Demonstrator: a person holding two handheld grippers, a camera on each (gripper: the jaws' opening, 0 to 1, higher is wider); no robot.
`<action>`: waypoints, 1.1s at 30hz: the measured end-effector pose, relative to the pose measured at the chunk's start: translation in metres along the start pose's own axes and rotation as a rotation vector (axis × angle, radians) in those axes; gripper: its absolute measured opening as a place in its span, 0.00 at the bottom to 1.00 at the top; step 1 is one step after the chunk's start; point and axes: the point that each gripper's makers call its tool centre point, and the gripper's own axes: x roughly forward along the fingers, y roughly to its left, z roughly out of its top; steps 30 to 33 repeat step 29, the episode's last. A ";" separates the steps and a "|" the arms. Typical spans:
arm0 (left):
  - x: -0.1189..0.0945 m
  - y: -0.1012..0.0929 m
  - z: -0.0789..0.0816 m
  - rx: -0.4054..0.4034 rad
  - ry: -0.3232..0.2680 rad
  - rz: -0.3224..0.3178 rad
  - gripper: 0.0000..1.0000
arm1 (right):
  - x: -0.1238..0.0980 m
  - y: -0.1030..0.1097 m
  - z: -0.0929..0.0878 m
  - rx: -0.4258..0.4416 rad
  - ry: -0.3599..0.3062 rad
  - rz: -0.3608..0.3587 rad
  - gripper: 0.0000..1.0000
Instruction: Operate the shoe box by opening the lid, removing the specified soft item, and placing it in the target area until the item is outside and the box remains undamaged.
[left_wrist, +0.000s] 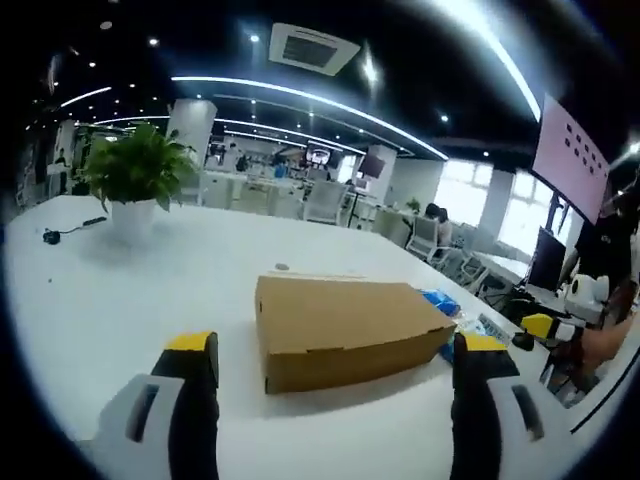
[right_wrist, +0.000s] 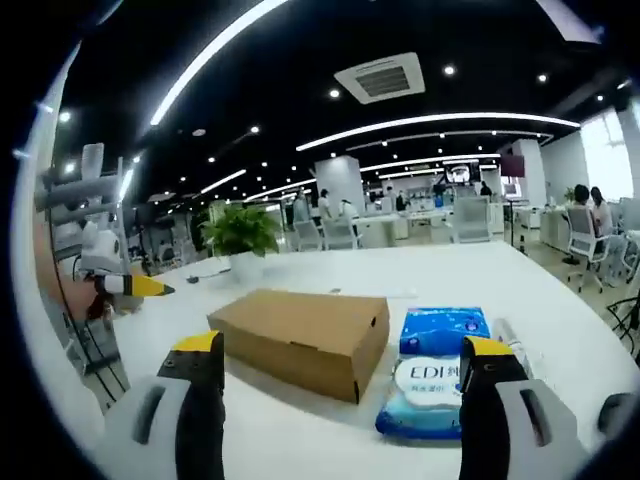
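While I look through the left gripper view, I see my left gripper released, its two yellow-tipped black jaws wide apart with nothing between them. Far left stands a leafy green plant in a white pot, with a small black cable beside it that I cannot identify. On the smooth white table rests the closed brown cardboard shoe box, matte and rectangular, well apart from the jaws. It hides most of a blue and white soft plastic tissue pack just behind it. In the right gripper view, my right gripper is also released and empty. Here the box lies left and the pack right, just beside it, partly covered by one jaw. The box's contents are hidden.
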 end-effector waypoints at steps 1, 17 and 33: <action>-0.006 -0.001 0.006 0.024 -0.028 0.000 0.99 | -0.003 0.004 0.010 -0.019 -0.041 0.005 1.00; -0.047 -0.003 -0.028 0.088 -0.054 -0.060 0.99 | -0.037 0.034 0.006 0.004 -0.101 -0.102 1.00; -0.037 -0.006 -0.019 0.132 -0.090 -0.140 0.99 | -0.041 0.035 0.023 -0.050 -0.158 -0.122 1.00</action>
